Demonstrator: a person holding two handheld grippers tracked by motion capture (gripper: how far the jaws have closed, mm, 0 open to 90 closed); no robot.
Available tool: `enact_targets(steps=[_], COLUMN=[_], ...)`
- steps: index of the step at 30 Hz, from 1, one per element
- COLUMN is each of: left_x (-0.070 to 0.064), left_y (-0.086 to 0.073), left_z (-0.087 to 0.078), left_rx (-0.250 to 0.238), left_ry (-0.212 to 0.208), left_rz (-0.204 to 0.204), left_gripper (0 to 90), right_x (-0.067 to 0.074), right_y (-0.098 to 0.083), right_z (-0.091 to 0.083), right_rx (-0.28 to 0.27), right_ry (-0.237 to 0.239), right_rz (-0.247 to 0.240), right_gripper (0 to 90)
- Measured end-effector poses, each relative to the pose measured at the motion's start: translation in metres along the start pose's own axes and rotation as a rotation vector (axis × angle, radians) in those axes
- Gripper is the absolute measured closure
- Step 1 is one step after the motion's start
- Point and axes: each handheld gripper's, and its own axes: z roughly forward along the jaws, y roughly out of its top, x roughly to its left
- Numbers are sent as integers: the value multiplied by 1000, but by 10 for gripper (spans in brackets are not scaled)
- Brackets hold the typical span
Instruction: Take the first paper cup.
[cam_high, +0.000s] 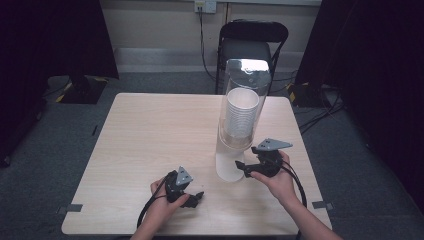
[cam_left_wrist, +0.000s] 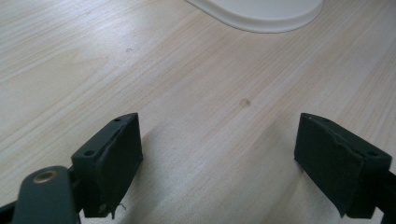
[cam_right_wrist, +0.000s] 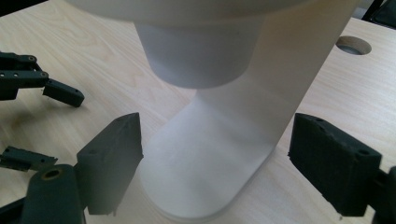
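Note:
A cup dispenser (cam_high: 243, 100) stands on the right half of the wooden table (cam_high: 150, 130): a clear tube with a stack of white paper cups (cam_high: 242, 112) on a white stand (cam_high: 229, 167). My right gripper (cam_high: 246, 167) is open beside the stand's foot, jaws pointing at it. In the right gripper view the lowest cup (cam_right_wrist: 201, 56) hangs out of the tube above the open right gripper (cam_right_wrist: 217, 140), with the stand (cam_right_wrist: 224, 140) straight ahead. My left gripper (cam_high: 194, 199) rests open on the table near the front edge. In its own view the left gripper (cam_left_wrist: 219, 135) frames bare wood, the stand's foot (cam_left_wrist: 261, 16) farther off.
A black folding chair (cam_high: 252, 42) stands behind the table's far edge. A round cable hole (cam_right_wrist: 353, 45) lies in the tabletop past the dispenser. The left gripper's fingers (cam_right_wrist: 63, 93) appear at the left of the right gripper view. Dark curtains flank the room.

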Motion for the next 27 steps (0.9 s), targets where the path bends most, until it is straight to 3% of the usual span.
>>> enact_targets(steps=[11,18,25,27], left_x=[0,0,0,0], left_y=[0,0,0,0], left_z=[0,0,0,0], left_rx=[-1,-1,-1,-1], left_ry=[0,0,0,0], left_rz=[0,-1,-1,-1], left_gripper=[146,146,146,146], right_x=[2,2,4,6], right_y=[13,20,25,27], right_z=[3,10,17,20], right_rx=[-47,-90,-116,-141], right_ry=[4,4,7,16], right_rz=[-15,11,31,11], right_gripper=[163,164,188,237])
